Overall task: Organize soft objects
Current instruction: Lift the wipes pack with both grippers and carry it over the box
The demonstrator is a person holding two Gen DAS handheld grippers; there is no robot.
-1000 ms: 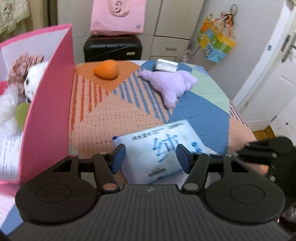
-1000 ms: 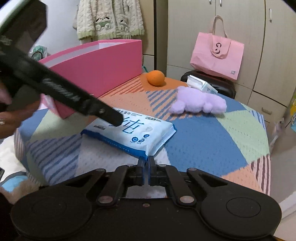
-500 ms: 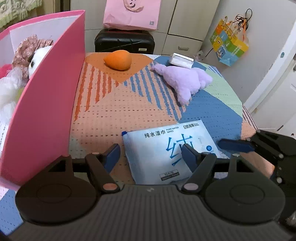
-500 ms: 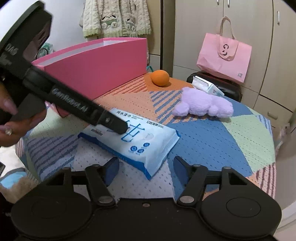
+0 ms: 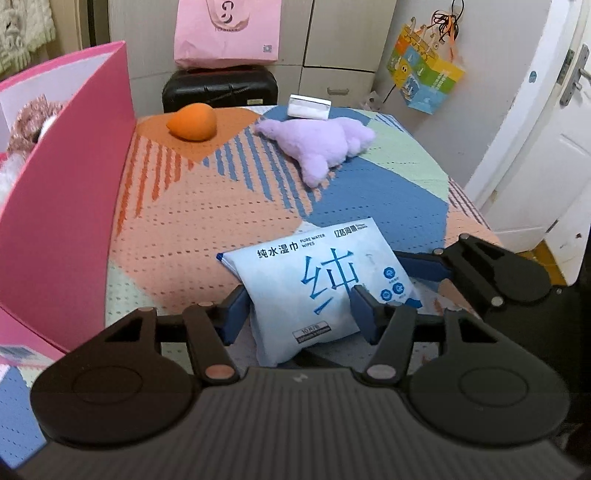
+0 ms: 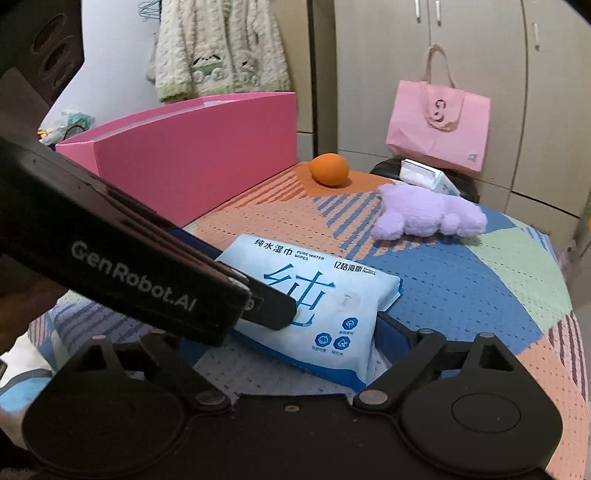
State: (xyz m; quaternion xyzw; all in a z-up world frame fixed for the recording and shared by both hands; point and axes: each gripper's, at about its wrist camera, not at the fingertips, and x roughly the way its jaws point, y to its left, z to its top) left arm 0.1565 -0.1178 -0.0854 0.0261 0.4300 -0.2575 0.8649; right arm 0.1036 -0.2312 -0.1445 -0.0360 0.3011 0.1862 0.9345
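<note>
A pale blue pack of wet wipes [image 5: 317, 284] lies on the patterned cloth near the front edge; it also shows in the right wrist view [image 6: 317, 302]. My left gripper [image 5: 299, 314] is open, its blue pads on either side of the pack's near end. My right gripper [image 6: 280, 343] is open too, straddling the pack's other end; its left finger is hidden behind the left gripper's body. A purple plush toy [image 5: 321, 144] and an orange soft ball [image 5: 192, 122] lie further back. A pink box [image 5: 62, 206] at the left holds plush toys.
A small white pack [image 5: 308, 107] sits at the table's [image 5: 192, 229] far edge behind the plush. A black suitcase [image 5: 221, 88] with a pink bag [image 5: 227, 33] on it stands beyond the table. A door [image 5: 546, 147] is at the right.
Both grippers moved in over the wipes pack. The right gripper went from shut to open. The left gripper came down so its pads now flank the pack.
</note>
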